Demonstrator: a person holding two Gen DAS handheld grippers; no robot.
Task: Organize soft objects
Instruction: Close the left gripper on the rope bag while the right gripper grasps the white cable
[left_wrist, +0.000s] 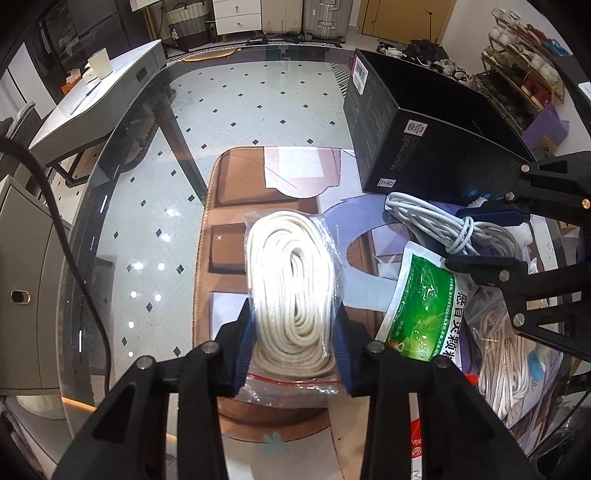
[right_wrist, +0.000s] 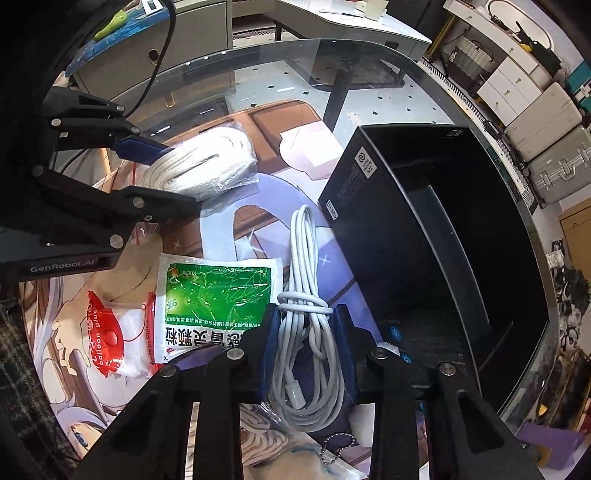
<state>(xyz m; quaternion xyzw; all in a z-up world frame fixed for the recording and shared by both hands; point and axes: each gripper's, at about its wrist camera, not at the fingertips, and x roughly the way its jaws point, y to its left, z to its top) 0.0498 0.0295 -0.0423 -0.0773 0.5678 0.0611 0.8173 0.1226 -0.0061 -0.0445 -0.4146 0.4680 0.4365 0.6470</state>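
We see a bagged coil of white rope lying on the glass table, its long axis running away from the left tool, whose blue pads are clamped on its near end. The right tool is clamped on a bundled white cable, lengthwise beside the open black box. Only the right view shows the box's interior and a red-and-white packet beside the green sachet.

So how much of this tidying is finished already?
Hardly any: the black box looks empty. In hand: left claw squeezes the bagged white rope, right claw the grey cable bundle. Left: green sachet and balloon-glue packet on the table.
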